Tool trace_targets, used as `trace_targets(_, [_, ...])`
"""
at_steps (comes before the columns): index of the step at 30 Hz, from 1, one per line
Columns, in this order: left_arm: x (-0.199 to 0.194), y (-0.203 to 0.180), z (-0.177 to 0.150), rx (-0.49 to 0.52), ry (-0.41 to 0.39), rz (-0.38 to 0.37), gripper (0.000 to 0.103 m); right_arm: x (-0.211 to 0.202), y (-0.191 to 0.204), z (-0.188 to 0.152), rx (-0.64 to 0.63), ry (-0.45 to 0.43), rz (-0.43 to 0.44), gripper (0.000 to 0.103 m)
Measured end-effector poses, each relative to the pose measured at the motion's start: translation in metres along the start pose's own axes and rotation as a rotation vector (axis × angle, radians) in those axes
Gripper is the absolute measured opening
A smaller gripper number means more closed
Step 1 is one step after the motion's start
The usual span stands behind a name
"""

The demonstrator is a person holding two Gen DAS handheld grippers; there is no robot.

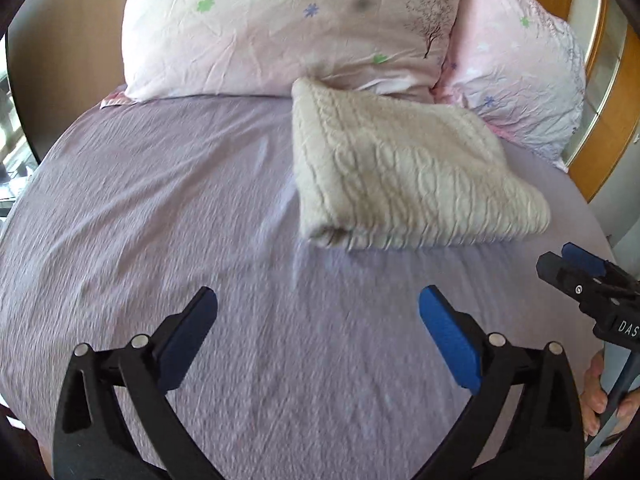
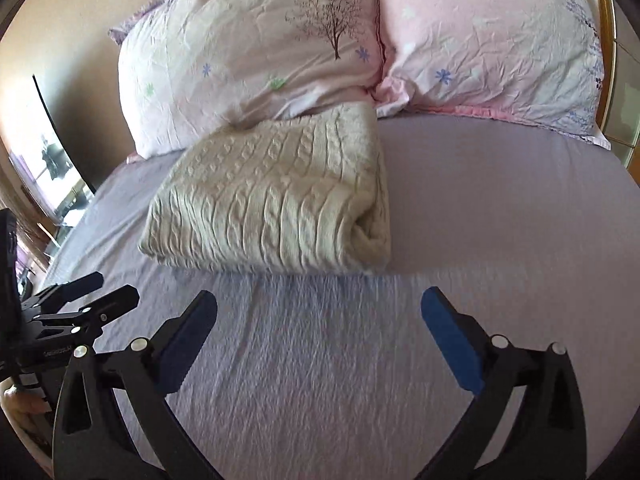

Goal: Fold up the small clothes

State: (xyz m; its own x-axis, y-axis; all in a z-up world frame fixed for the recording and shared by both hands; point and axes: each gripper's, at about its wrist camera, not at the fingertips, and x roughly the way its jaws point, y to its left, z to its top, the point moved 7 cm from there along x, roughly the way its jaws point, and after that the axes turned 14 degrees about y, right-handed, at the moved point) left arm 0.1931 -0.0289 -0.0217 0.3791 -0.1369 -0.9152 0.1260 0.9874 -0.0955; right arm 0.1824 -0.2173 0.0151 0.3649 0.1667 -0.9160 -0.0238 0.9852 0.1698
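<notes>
My left fingers (image 1: pixel 318 328) and right fingers (image 2: pixel 319 330), both spread and empty above the bed (image 1: pixel 160 220), with the folded cable-knit sweater (image 2: pixel 276 204) just beyond their tips against the pillows (image 2: pixel 256 52); I should square its edges gently, not drag it

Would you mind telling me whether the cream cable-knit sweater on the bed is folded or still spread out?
Folded: the cream cable-knit sweater lies as a compact, thick rectangle with a rolled fold edge, on the lilac bedsheet; neither open gripper touches it.
</notes>
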Motion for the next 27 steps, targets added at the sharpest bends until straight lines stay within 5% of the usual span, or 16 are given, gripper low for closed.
trace_targets(2, [0.011,0.007,-0.008,-0.011,0.043,0.062,0.101,0.016,0.005,-0.006,-0.004,0.041,-0.045,0.102])
trace_targets(9, [0.02,0.009,-0.012,0.022,0.064,0.105,0.101,0.031,0.004,-0.022,-0.006,0.109,-0.154,0.102])
trace_targets(27, [0.019,0.008,-0.012,0.033,0.048,0.107,0.101,0.027,0.003,-0.025,-0.004,0.098,-0.155,0.102])
